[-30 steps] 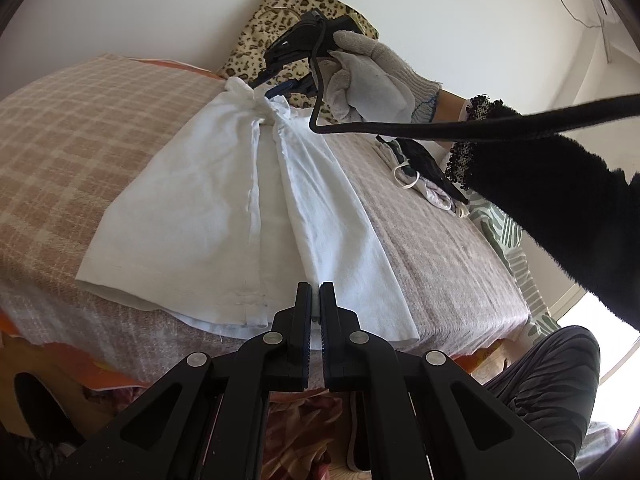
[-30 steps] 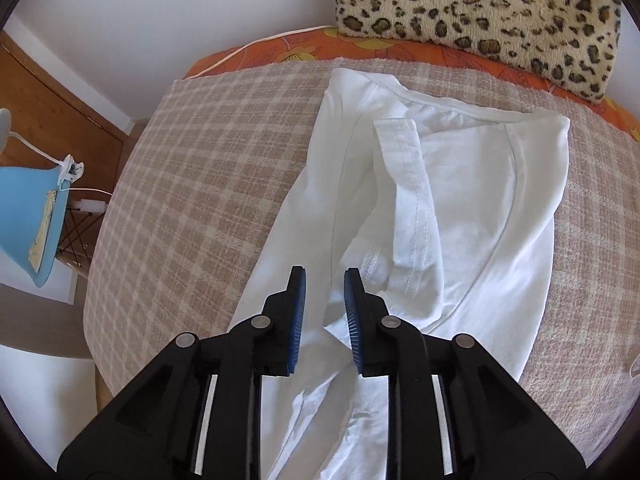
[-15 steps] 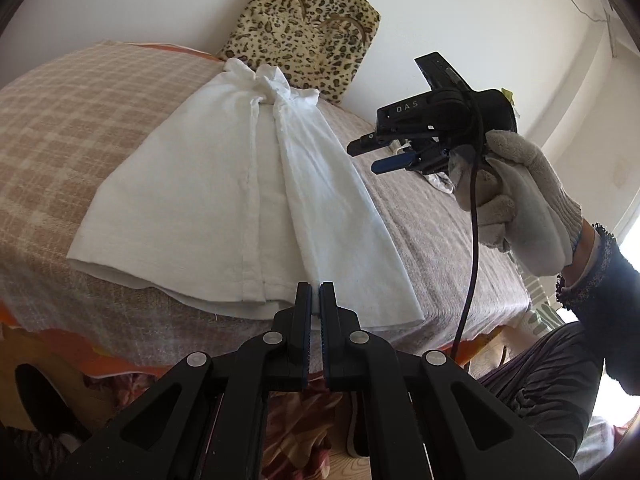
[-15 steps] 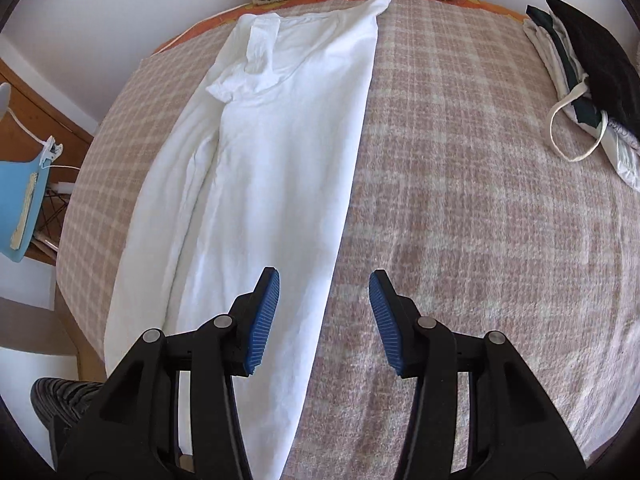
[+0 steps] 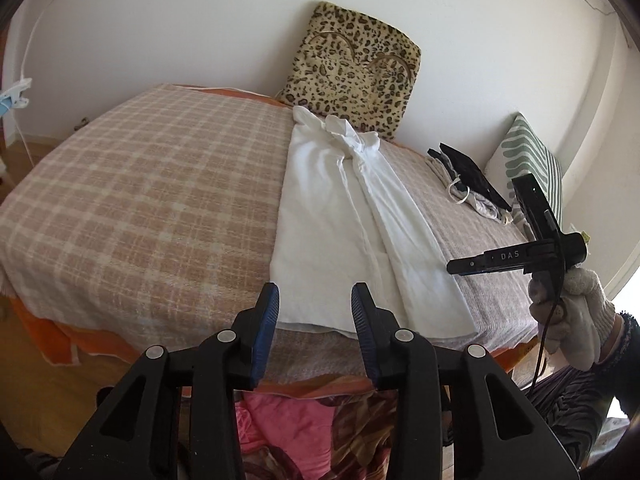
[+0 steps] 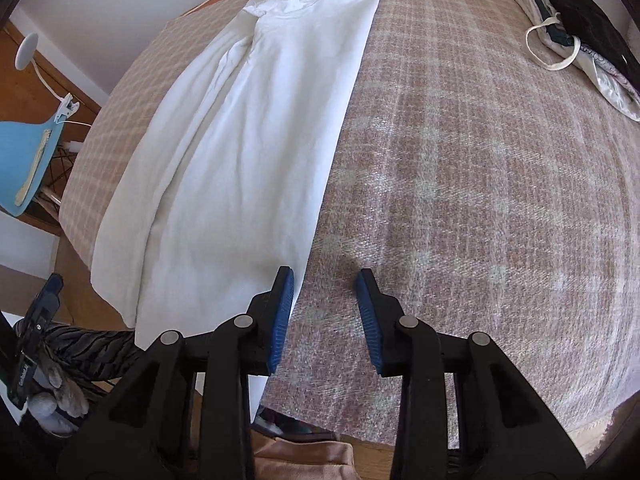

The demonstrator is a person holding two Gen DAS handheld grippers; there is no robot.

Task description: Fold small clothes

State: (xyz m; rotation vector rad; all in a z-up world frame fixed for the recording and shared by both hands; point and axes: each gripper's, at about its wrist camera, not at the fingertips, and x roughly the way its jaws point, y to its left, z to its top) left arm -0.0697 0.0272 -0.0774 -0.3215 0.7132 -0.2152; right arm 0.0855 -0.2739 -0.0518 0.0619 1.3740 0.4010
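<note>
Item 1, white cotton shirt (image 5: 344, 216), folded in lengthwise to a long narrow strip, flat on the bed's pink-beige checked blanket (image 5: 152, 200). Long axis runs from hem at near bed edge away to collar by the leopard-print cushion (image 5: 356, 84) at the wall

Item 2, my left tongs (image 5: 315, 312): pads apart, jaws just been opening, nothing between; hem's left corner lies just beyond the tips, not touched

Item 3, my right tongs (image 6: 325, 292): pads apart, jaws just been closing a bit, empty. Shirt's right long edge runs just under the left pad, rest of gap over bare blanket. Both hover by the hem end, one per corner; left looks nearer its corner

Judgement: next move prob. pinch both hem corners, carry hem toward collar along the long axis

Item 4, other: pile of dark and pale clothes w/ white cord (image 6: 576, 28) far right, well apart; green-striped pillow (image 5: 528, 168) behind it. Nothing lies on the fold path
</note>
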